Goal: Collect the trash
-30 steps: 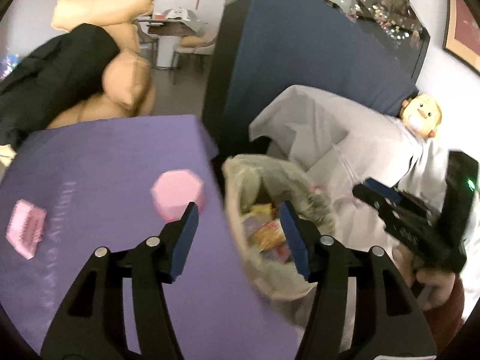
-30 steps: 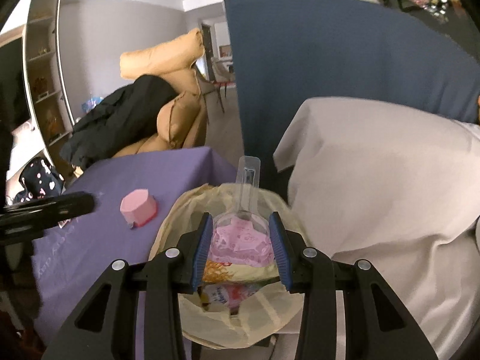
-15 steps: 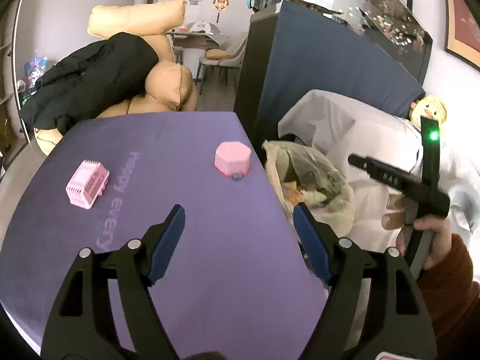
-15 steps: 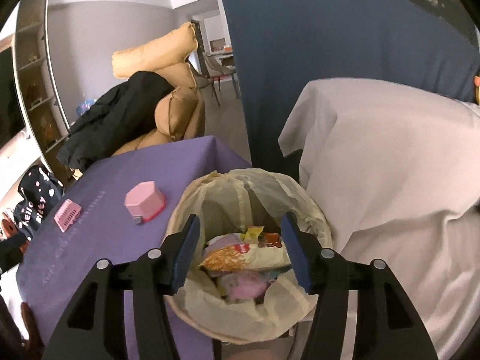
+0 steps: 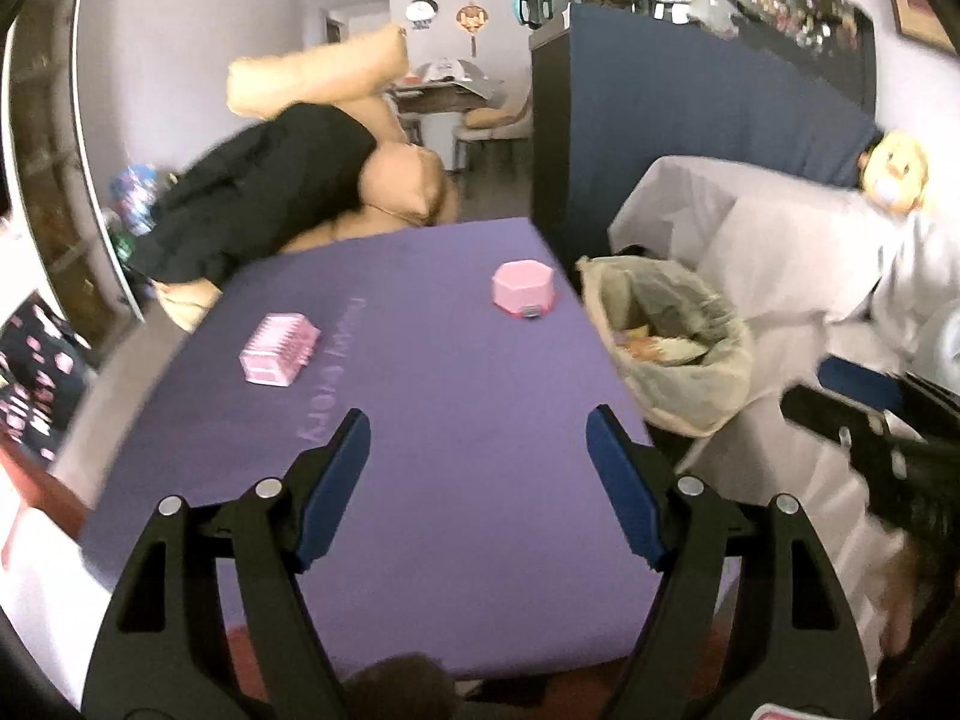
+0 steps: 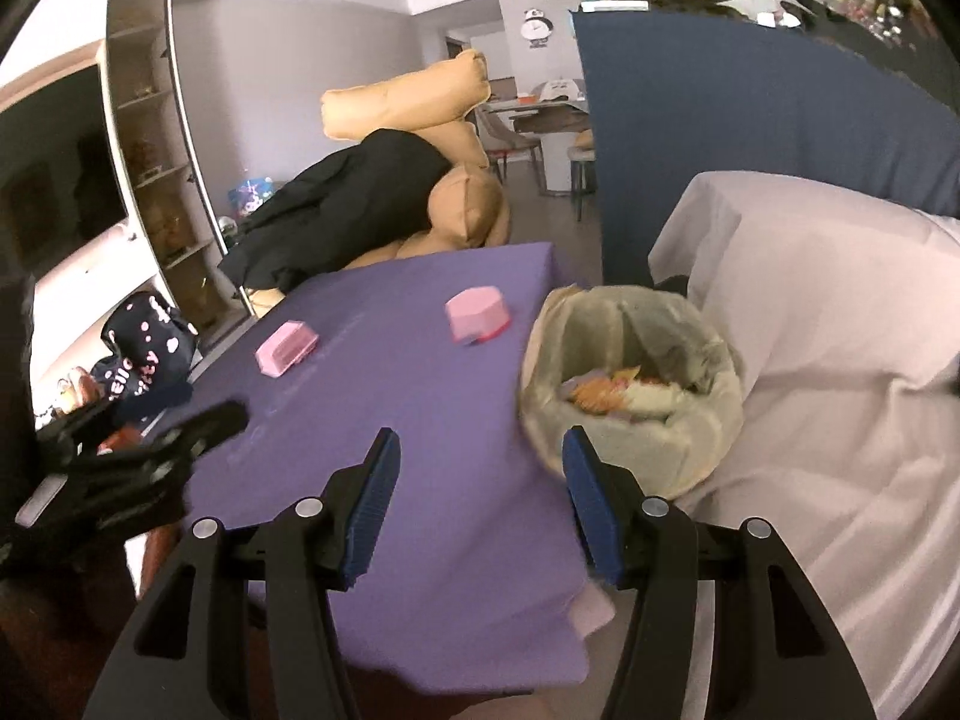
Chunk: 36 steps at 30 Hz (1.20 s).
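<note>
Trash sits in the lined bin (image 6: 630, 384) just beside the tabletop (image 5: 450, 450), handy for drops. We hold our left tool (image 5: 478, 444) and right tool (image 6: 480, 468) open and empty above the purple cloth, free for the pink boxes (image 5: 279, 348).

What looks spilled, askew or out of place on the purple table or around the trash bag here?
Nothing stands out. The purple table carries only a pink octagonal box and a pink ridged box, both flat and apart. The lined trash bin stands upright beside the table edge, wrappers inside, none visible outside it.
</note>
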Motion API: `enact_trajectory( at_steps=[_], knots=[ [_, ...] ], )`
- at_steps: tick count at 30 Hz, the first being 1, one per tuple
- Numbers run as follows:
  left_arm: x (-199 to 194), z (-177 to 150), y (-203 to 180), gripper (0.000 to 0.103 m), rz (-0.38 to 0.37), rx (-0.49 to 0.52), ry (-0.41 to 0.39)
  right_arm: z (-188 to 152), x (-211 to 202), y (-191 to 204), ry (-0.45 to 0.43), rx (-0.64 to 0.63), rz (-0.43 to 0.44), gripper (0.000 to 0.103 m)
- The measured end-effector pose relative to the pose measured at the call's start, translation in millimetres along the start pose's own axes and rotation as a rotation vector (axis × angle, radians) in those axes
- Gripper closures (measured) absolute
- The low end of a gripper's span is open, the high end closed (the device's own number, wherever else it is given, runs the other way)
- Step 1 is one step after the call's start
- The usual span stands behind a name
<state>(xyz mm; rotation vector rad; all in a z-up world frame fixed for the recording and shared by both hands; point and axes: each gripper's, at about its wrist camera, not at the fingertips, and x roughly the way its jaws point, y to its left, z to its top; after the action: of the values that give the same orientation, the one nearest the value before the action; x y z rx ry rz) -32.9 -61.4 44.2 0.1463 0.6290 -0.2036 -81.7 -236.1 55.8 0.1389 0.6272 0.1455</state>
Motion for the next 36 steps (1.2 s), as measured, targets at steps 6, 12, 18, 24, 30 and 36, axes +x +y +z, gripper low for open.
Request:
enact_trajectory(
  at_steps=[6, 12, 18, 24, 30, 36],
  knots=[
    [-12, -2, -9, 0.032, 0.016, 0.035, -0.016, -35, -11, 16, 0.035, 0.057, -0.015, 0.050],
    [-16, -3, -7, 0.032, 0.045, 0.025, -0.021, -40, -15, 8, 0.021, 0.089, -0.054, 0.050],
    [-18, -4, -1, 0.032, 0.056, 0.003, -0.010, -32, -21, 2, -0.015, 0.094, -0.066, 0.050],
    [-19, -5, 4, 0.032, 0.065, -0.018, -0.008, -26, -27, 7, -0.047, 0.054, -0.091, 0.050],
    [-18, -5, 5, 0.032, 0.065, -0.025, -0.004, -21, -28, 9, -0.060, 0.030, -0.107, 0.050],
    [-18, -6, 6, 0.032, 0.064, -0.026, -0.002, -18, -27, 12, -0.062, 0.009, -0.118, 0.050]
  ],
)
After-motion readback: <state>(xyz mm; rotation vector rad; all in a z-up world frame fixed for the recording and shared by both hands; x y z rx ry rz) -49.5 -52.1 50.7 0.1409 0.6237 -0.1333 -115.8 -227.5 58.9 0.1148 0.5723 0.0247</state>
